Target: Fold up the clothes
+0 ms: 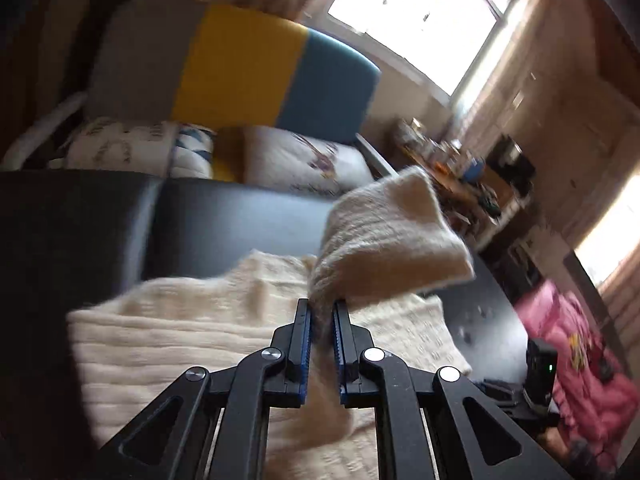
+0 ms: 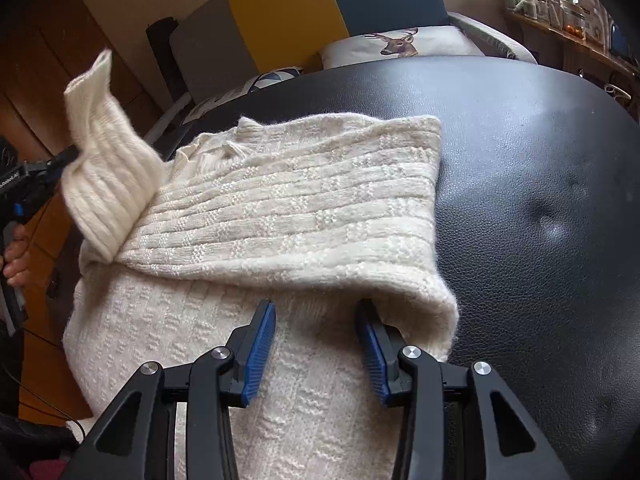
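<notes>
A cream knitted sweater [image 2: 288, 208] lies partly folded on a black leather surface [image 2: 540, 168]. My left gripper [image 1: 321, 308] is shut on the sweater's sleeve [image 1: 384, 240], holding its ribbed cuff up in the air above the body of the sweater [image 1: 180, 332]. In the right wrist view that lifted sleeve [image 2: 108, 160] stands at the far left, with the left gripper [image 2: 68, 158] clamped on it and a hand [image 2: 16, 258] below. My right gripper [image 2: 316, 312] is open, low over the sweater's near part, its right finger tucked under the folded edge [image 2: 424, 300].
Behind the black surface stand cushions [image 1: 304, 160] and a grey, yellow and blue headboard [image 1: 240, 68]. A cluttered shelf [image 1: 460, 160] and bright window [image 1: 420, 16] are to the right. Pink cloth [image 1: 576, 360] and a black device [image 1: 540, 372] sit at lower right.
</notes>
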`<state>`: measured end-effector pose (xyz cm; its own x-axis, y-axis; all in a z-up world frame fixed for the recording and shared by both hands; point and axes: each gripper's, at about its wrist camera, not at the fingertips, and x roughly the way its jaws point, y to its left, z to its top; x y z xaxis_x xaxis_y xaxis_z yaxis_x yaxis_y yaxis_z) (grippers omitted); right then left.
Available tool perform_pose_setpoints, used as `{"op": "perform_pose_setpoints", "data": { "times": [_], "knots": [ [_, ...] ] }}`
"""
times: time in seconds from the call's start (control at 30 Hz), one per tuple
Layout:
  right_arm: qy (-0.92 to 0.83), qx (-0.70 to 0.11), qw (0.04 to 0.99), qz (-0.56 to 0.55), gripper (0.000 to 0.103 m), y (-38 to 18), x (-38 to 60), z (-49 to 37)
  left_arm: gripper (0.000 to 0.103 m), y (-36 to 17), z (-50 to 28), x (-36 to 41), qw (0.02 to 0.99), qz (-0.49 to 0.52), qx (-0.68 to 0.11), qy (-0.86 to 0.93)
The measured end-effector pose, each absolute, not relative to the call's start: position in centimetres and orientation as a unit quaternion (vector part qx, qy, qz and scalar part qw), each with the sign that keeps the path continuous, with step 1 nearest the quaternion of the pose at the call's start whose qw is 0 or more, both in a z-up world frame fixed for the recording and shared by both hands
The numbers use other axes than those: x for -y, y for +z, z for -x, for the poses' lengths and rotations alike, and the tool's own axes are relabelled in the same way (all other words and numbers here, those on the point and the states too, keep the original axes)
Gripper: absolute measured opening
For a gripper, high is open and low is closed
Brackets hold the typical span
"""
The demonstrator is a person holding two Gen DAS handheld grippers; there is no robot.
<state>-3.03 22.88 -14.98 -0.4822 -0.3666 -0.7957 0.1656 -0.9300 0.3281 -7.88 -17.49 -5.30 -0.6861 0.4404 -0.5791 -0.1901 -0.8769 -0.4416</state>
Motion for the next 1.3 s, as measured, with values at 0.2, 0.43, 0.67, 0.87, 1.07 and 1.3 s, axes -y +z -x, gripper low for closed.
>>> {"op": "perform_pose_setpoints", "data": {
  "times": [0.2,0.43,0.67,0.87,1.07,1.3],
  "knots": [
    [-0.856,0.090,0.150,-0.486,0.049,-14.7,-22.5,3.0,0.012,-7.4,2.7,36.1,-0.098,0.350,0.249,0.898],
    [-0.870,-0.020,0.172,-0.461,0.056,-11.7,-16.8,3.6,0.032,-10.8,-2.7,43.4,-0.181,0.351,0.316,0.863],
    [-0.858,-0.178,0.230,-0.423,0.056,-11.0,-5.9,5.0,0.049,-13.2,0.7,33.0,-0.023,0.400,0.228,0.887],
    [-0.840,-0.257,0.218,-0.424,0.056,-14.0,-1.7,6.9,0.050,-15.2,5.0,25.1,0.058,0.442,0.172,0.879],
    [-0.840,-0.192,0.261,-0.435,0.053,-14.7,-4.1,8.2,0.057,-16.9,4.5,20.2,0.068,0.476,0.145,0.865],
    [-0.903,-0.166,0.154,-0.365,0.008,-10.5,-9.8,9.9,0.064,-17.3,4.2,19.6,0.070,0.477,0.120,0.868]
  ]
}}
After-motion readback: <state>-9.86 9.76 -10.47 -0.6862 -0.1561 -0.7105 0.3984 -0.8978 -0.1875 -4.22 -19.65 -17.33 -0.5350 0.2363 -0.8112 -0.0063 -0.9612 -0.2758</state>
